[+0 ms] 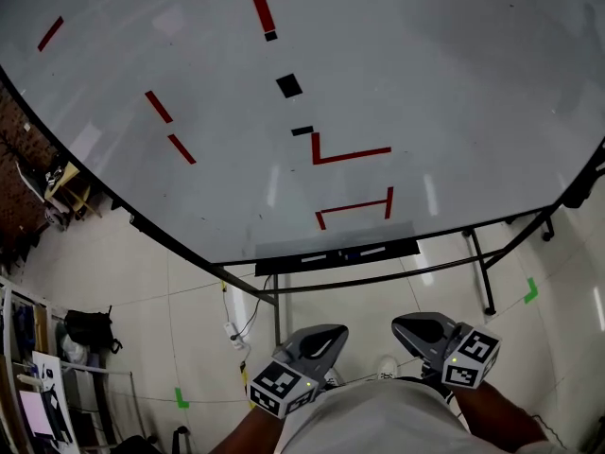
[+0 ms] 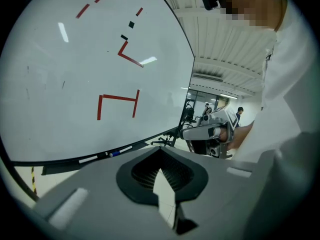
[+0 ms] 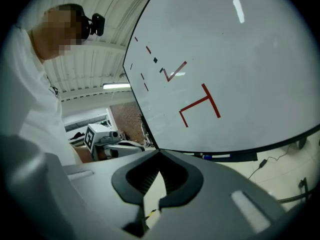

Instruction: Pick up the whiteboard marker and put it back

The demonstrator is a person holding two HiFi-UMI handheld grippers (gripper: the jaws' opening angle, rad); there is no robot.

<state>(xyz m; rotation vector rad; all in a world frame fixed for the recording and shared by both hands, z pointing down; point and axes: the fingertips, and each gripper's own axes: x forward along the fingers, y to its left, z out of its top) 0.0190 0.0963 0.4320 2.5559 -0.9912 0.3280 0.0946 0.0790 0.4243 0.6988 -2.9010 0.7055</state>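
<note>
The whiteboard (image 1: 425,83) fills most of the head view, with short red strips (image 1: 350,155) and a few black squares (image 1: 288,85) stuck to it. A dark tray (image 1: 274,266) runs along the middle of its bottom edge. The whiteboard marker (image 1: 354,252), white with a blue end, lies flat in this tray near its middle. A second white stick (image 1: 314,256) lies toward the tray's left end.

Both grippers are held low and close to the person's body, well apart from the board and the tray. The left gripper (image 1: 331,337) has its jaws brought together with nothing between them; only pale floor shows through the notch behind the tips. Its marker cube (image 1: 277,386) sits just in front of the person's white shirt (image 1: 378,419).

The right gripper (image 1: 406,327) is likewise closed on itself and empty, and its cube (image 1: 470,357) faces up at the right. The two grippers lie side by side, with their tips pointing toward the tray.

The floor (image 1: 170,310) below is pale tile with two bits of green tape (image 1: 180,398). A cable (image 1: 238,324) hangs beside the board's metal stand (image 1: 477,263).
</note>
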